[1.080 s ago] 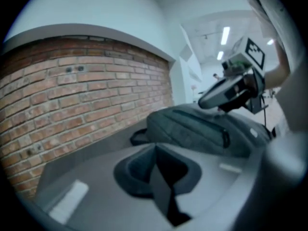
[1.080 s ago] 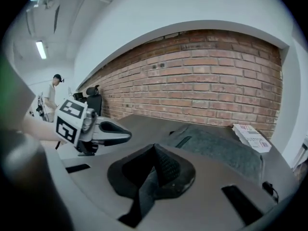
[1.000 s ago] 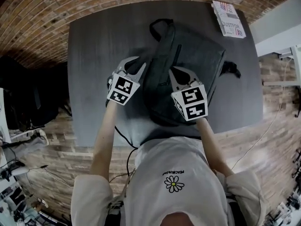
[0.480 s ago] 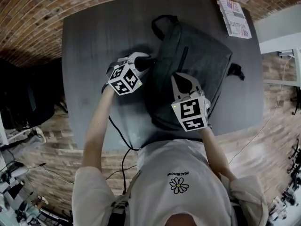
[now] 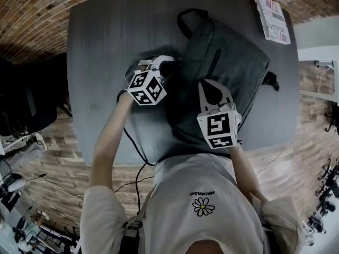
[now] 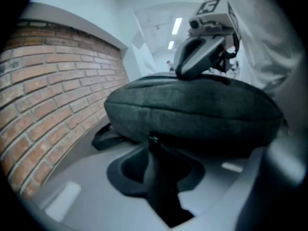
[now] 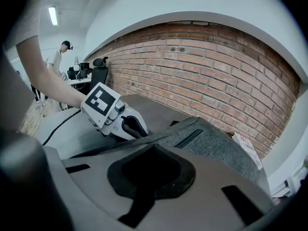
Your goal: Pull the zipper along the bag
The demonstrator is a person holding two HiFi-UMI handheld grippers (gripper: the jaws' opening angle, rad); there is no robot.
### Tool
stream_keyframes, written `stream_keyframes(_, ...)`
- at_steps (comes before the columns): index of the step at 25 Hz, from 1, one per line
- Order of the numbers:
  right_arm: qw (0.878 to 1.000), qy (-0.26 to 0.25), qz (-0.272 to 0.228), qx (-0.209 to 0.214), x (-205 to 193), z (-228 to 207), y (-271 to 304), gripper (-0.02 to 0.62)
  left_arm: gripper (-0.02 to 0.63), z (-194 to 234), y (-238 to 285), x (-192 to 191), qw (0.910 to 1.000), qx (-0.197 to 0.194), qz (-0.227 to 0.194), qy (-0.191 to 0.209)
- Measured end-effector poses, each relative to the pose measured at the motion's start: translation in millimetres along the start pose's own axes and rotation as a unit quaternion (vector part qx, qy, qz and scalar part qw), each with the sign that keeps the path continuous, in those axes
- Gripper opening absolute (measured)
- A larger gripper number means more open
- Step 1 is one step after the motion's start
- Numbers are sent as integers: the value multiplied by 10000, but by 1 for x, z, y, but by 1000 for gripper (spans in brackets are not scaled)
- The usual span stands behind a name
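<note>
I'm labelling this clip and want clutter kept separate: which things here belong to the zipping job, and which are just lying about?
Job: grey bag; its zipper pull, on the bag's side.
Lying about: printed booklet at the far right corner of the table; office chair in the background.

The person wore a white T-shirt point(image 5: 212, 187) with a daisy print point(image 5: 203, 206). The left gripper point(image 5: 164, 66) and right gripper point(image 5: 212, 88) were pale grey, each bearing a black-and-white marker cube. A black cable point(image 5: 134, 146) hung from the left.
</note>
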State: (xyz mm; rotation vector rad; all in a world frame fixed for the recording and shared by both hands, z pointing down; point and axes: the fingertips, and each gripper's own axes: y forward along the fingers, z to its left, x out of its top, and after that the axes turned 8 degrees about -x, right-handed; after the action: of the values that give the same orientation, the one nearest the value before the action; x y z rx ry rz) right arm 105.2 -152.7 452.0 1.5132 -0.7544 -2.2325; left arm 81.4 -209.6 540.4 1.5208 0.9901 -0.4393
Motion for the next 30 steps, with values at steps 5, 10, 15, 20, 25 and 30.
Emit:
stream_keyframes(5, 10000, 1, 48, 34, 0, 4, 3, 2, 58, 13, 8, -11, 9987, 466, 170, 154)
stream_keyframes(10, 10000, -19, 53, 4, 0, 4, 4, 2, 20, 13, 14, -11, 9963, 420, 359, 662)
stream_keyframes(15, 10000, -40, 28, -22, 0, 3, 3, 2, 96, 12, 7, -11, 9968, 244, 194, 738)
stream_keyframes(20, 10000, -53, -5, -18, -1, 3, 2, 2, 109, 10, -2, -4, 9992, 16, -71, 395)
stream_keyframes(25, 10000, -85, -4, -20, -1, 2, 1, 2, 81, 12, 1, -1, 9988, 184, -396, -236)
stream_keyframes(30, 9999, -105, 6, -66, -1, 0, 3, 2, 11, 12, 10, -1, 9992, 164, -317, -167)
